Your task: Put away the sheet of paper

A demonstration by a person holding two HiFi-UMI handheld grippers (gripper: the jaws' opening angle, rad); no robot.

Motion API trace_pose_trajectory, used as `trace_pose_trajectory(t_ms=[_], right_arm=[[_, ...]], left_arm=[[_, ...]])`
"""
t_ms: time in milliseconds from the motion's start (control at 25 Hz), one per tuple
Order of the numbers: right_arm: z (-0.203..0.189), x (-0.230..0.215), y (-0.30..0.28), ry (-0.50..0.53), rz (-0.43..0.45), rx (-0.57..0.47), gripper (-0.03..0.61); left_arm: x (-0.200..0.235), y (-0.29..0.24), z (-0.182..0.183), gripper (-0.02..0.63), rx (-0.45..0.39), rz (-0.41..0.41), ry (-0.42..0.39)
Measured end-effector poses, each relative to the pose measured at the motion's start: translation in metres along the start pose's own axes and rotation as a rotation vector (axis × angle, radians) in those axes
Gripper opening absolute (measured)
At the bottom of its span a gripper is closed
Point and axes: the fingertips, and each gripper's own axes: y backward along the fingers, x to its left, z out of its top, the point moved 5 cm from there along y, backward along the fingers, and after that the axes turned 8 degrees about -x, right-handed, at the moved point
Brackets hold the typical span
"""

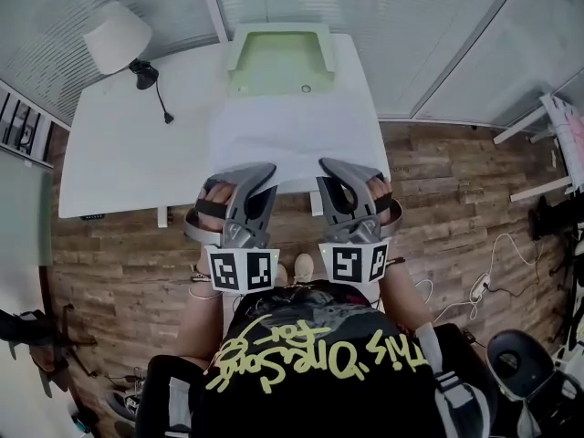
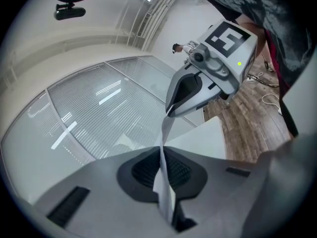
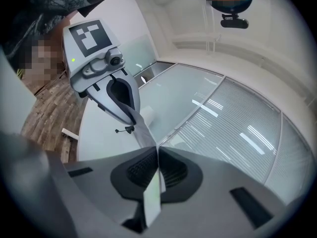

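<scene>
While left tongs [image 1: 263, 168] and right tongs [image 1: 330, 166] clamp the sheet of paper [image 1: 292, 135] at the counter's [image 1: 119, 162] near edge, a green tray [image 1: 239, 62] stands beyond, lamp [image 1: 117, 36] well left.

White sheet of paper [image 1: 297, 140] held taut, roughly level.

- Left gripper [image 1: 262, 170]: jaws closed tight on the near edge of the sheet of paper [image 1: 292, 135], which runs edge-on between them.
- Right gripper [image 1: 332, 166]: jaws likewise clamped on that same edge, just beside the left one.
- Left hand [image 1: 215, 201] and right hand [image 1: 380, 195]: each wrapped round its handle, side by side and level, with both grippers pointing forward, away from the chest.
</scene>
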Motion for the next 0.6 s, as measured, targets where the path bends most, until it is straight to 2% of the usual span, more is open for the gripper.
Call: trace_pose_trajectory(t_ms=[600], right_arm=[[-0.0082,-0.0045,-0.005,-0.014,0.015,-0.018,0.009]], left_arm=[[0.0003,-0.0084,-0.0006,0.008,0.018,-0.005,-0.018]])
